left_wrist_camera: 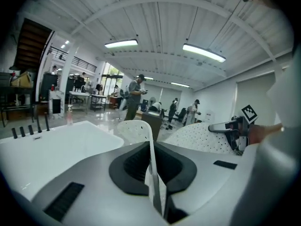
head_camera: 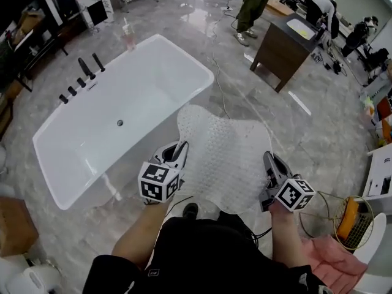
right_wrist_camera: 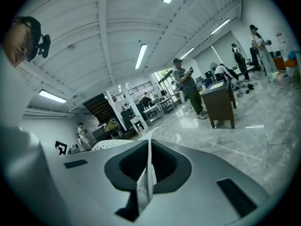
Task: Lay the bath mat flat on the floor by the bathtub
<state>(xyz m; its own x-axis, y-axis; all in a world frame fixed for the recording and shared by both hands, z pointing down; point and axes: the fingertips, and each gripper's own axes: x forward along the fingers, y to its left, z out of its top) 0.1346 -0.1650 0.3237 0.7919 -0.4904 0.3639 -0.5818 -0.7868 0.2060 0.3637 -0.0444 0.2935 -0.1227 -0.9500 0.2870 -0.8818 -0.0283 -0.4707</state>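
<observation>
A white perforated bath mat (head_camera: 225, 152) hangs spread out in the air between my two grippers, above the marble floor to the right of the white bathtub (head_camera: 122, 118). My left gripper (head_camera: 182, 147) is shut on the mat's near left edge; in the left gripper view the mat (left_wrist_camera: 151, 149) stands as a thin sheet pinched between the jaws. My right gripper (head_camera: 268, 159) is shut on the near right edge, and the right gripper view shows the mat (right_wrist_camera: 146, 175) clamped the same way. The far end of the mat droops toward the tub's corner.
A cable (head_camera: 219, 81) trails across the floor beyond the mat. A dark wooden cabinet (head_camera: 283, 48) stands at the upper right with a person (head_camera: 251, 8) beside it. A wire basket (head_camera: 349, 220) and pink cloth (head_camera: 331, 259) lie near right. Black taps (head_camera: 82, 77) line the tub's far rim.
</observation>
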